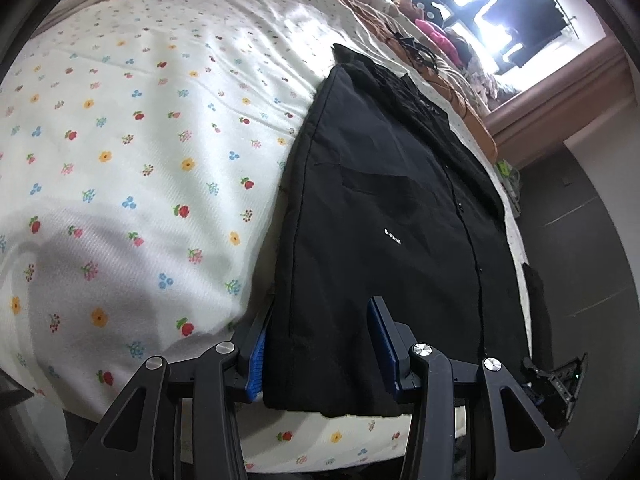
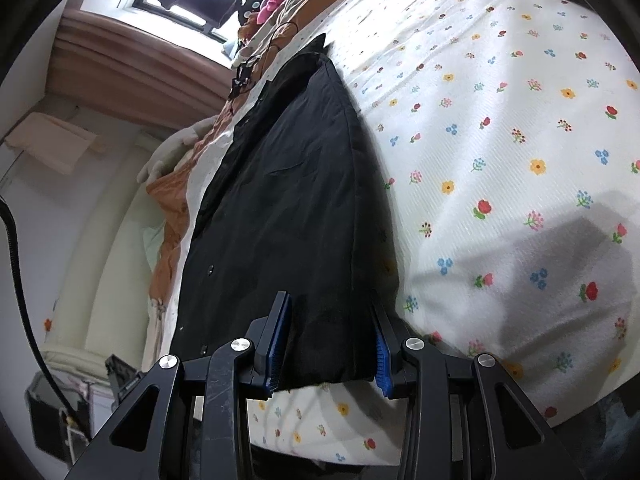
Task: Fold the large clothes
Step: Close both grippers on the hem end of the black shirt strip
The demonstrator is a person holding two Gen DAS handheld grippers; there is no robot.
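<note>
A black jacket (image 1: 380, 200) (image 2: 280, 200), folded into a long narrow strip, lies on a bed with a white flowered sheet (image 1: 140, 160) (image 2: 500, 160). Small white lettering and a row of snaps show on its front. The near hem rests at the bed's front edge. My left gripper (image 1: 318, 344) holds one corner of that hem, and the thick fold fills the space between its blue pads (image 1: 256, 360). My right gripper (image 2: 328, 340) grips the other corner of the hem the same way, with cloth packed between its pads (image 2: 380, 356). Under the fingers, both hem corners are hidden.
An orange blanket (image 1: 468, 100) (image 2: 172, 216) is bunched along the far side of the jacket. Piled clothes (image 1: 440, 36) lie below a bright window (image 1: 500, 12). Dark floor (image 1: 580, 260) runs beside the bed. A black cable (image 2: 16, 260) hangs at the left of the right wrist view.
</note>
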